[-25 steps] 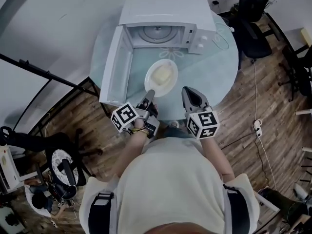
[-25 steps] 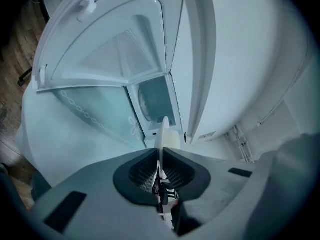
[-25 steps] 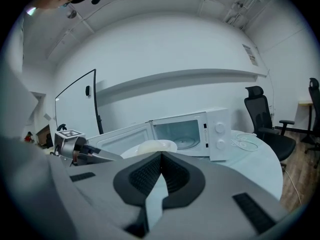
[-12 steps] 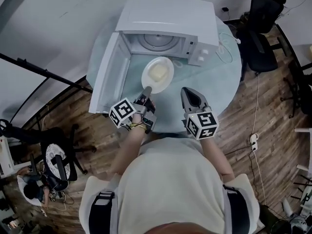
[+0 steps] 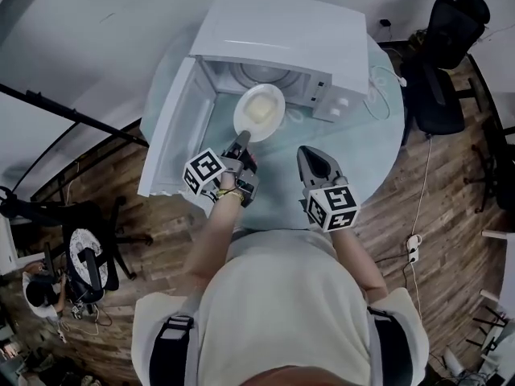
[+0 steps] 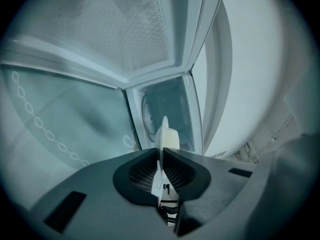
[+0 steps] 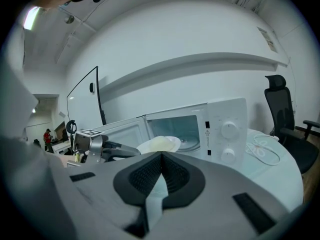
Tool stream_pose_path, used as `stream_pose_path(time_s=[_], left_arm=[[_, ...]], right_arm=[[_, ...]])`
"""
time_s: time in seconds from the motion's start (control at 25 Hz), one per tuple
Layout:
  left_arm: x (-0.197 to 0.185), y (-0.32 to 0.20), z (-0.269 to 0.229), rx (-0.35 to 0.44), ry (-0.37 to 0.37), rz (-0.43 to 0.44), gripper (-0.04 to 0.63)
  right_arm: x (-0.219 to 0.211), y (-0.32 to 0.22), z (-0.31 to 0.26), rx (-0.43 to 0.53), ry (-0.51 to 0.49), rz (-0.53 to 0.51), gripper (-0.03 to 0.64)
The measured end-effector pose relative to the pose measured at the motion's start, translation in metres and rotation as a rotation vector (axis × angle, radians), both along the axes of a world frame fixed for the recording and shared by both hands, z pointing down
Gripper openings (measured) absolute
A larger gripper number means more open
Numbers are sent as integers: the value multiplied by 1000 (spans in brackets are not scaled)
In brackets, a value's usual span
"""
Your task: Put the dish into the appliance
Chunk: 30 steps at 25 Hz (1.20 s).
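Observation:
A white dish point(image 5: 259, 109) with pale yellow food hangs at the mouth of the white microwave point(image 5: 282, 39), whose door point(image 5: 173, 135) swings open to the left. My left gripper point(image 5: 241, 141) is shut on the dish's near rim. In the left gripper view the dish point(image 6: 165, 136) shows edge-on between the closed jaws, with the cavity point(image 6: 167, 109) straight ahead. My right gripper point(image 5: 314, 161) is shut and empty, over the table to the right of the dish. The right gripper view shows the microwave point(image 7: 210, 129), the dish point(image 7: 160, 144) and the left gripper point(image 7: 120, 150).
The microwave stands on a round glass table point(image 5: 354, 143). A white cable point(image 5: 378, 79) lies to the right of the microwave. A black office chair point(image 5: 442, 47) stands at the far right. A black stand point(image 5: 72, 115) crosses the wooden floor on the left.
My left gripper has carried the dish forward from over the table to the microwave's opening. The right gripper has stayed about where it was.

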<state>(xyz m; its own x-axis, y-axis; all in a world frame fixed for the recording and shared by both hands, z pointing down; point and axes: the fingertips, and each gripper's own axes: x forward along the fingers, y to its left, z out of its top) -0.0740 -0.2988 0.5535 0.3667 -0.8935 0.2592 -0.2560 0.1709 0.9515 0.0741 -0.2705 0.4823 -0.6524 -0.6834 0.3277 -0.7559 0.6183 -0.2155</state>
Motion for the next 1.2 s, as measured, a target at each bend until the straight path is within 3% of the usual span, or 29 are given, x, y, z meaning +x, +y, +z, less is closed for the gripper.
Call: stream_pose_path(time_s=[1.2], left_arm=[[-27, -122, 67, -96, 60, -137, 35]], right_arm=[[-4, -44, 24, -56, 11, -41, 8]])
